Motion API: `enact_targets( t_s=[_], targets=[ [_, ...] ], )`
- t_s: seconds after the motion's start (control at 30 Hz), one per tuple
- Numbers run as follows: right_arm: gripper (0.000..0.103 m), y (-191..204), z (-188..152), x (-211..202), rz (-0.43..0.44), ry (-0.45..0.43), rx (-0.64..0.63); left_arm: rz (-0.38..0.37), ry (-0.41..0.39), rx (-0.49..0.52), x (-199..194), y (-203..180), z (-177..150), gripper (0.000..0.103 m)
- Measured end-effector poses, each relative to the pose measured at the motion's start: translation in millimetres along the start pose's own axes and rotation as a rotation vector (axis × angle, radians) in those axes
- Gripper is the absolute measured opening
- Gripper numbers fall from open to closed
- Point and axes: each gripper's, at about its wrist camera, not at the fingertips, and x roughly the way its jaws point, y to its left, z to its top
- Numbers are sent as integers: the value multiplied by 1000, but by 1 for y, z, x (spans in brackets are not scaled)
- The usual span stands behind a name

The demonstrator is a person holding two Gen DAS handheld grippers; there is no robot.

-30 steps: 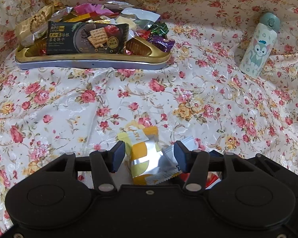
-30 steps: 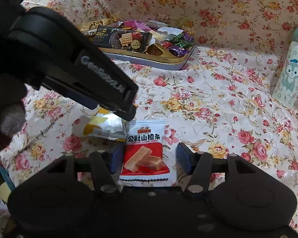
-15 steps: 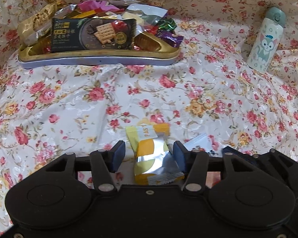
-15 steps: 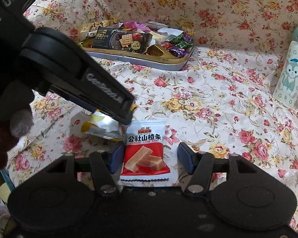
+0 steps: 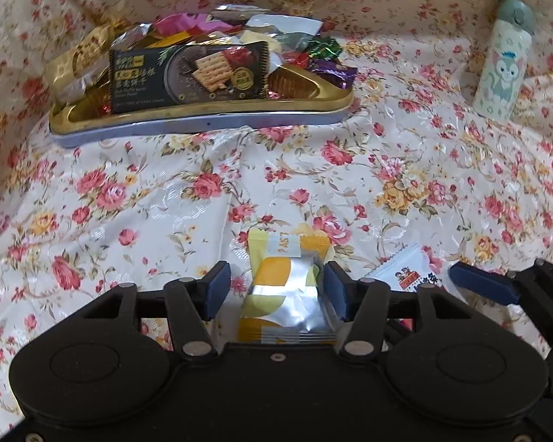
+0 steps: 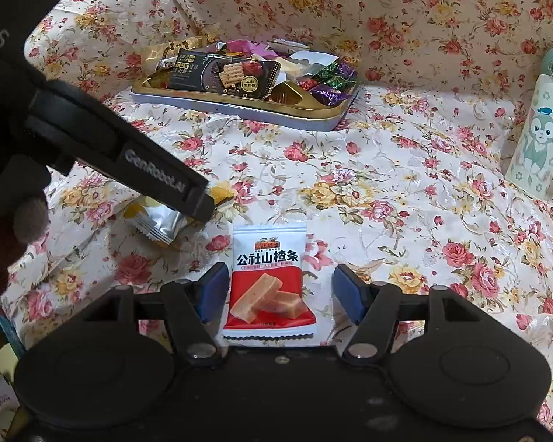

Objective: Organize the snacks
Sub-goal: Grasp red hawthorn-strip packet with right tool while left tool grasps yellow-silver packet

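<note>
Two packets remain loose on the floral cloth point(image 6: 405, 191), while most snacks already fill the gold tray point(image 5: 202, 114). The left gripper point(image 5: 274, 291) has just been opening, jaws apart around the yellow packet point(image 5: 285, 294), marked "PAST". The right gripper point(image 6: 280, 294) has likewise been opening, astride the red packet point(image 6: 267, 283), printed "公社山楂条". "GenRobot.AI" shows on the left gripper's finger

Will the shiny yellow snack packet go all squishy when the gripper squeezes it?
Probably a bit. The yellow snack packet looks puffy, with crinkled silver foil, so it likely dents and crackles. The foil looks smooth, so it might slip. It seems small and light, lying flat on the flowered cloth, so it shouldn't roll.
</note>
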Motion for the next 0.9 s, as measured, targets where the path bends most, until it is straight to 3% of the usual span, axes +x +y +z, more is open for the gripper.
enact_targets(
  t_s=[0.3, 0.47, 0.7, 0.9],
  targets=[
    [66, 0, 0, 0, -2, 2, 2, -11, -16, 38, -1, -1, -3, 63],
    [63, 2, 1, -2, -9, 7, 13, -1, -38, 39, -4, 1, -7, 56],
    [43, 9, 2, -6, -7, 13, -3, -19, -45, 11, -5, 11, -7, 49],
    [38, 11, 3, -9, -16, 26, 3, -25, -40, 0, -8, 13, -8, 47]
  ],
)
